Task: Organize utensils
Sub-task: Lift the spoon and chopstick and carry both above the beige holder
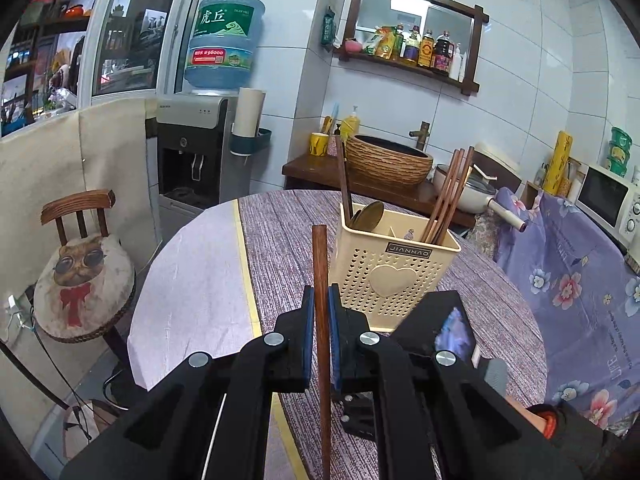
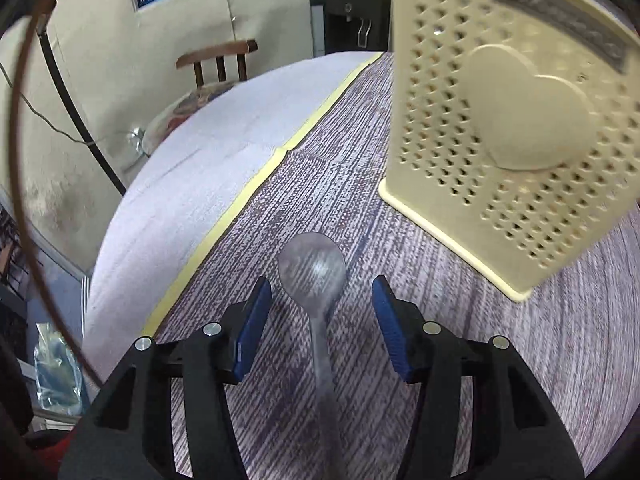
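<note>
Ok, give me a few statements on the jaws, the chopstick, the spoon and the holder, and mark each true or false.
1. The left gripper has its jaws shut on a wooden chopstick. True.
2. The right gripper has its jaws clamped on the spoon. False: they stand open on either side of it, and the spoon lies on the tablecloth.
3. The cream utensil holder stands empty. False: chopsticks and a spoon already stand in it.
4. The holder bears a heart shape on its side. True.
</note>
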`<action>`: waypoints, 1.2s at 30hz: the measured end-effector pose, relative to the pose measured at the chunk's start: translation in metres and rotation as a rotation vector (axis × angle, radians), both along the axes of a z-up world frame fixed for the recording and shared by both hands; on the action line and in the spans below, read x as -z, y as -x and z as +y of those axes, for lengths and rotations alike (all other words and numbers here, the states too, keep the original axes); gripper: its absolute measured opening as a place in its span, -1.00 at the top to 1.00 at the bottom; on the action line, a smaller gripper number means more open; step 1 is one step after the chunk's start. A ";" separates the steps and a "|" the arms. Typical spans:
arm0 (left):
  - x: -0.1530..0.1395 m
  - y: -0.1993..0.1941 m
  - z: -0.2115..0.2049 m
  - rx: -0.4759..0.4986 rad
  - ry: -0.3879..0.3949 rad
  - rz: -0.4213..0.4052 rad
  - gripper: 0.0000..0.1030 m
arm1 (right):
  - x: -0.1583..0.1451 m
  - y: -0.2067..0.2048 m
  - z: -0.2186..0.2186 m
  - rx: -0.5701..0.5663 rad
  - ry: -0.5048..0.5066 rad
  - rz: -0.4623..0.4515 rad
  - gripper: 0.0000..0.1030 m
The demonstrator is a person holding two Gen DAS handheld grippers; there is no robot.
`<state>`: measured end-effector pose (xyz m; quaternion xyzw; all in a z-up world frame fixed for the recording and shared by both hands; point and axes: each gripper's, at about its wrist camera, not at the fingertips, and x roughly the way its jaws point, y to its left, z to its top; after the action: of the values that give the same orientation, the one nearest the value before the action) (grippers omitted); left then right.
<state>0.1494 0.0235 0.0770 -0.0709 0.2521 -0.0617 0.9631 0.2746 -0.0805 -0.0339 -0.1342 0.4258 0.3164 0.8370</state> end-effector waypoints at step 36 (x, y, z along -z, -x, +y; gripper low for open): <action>-0.017 -0.002 -0.011 0.057 0.020 -0.063 0.86 | -0.108 0.048 -0.104 0.210 -0.424 -0.154 0.29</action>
<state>0.1513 0.0127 0.0937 -0.0711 0.2230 -0.0938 0.9677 0.2262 -0.1842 0.0741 0.0656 0.2962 0.2990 0.9047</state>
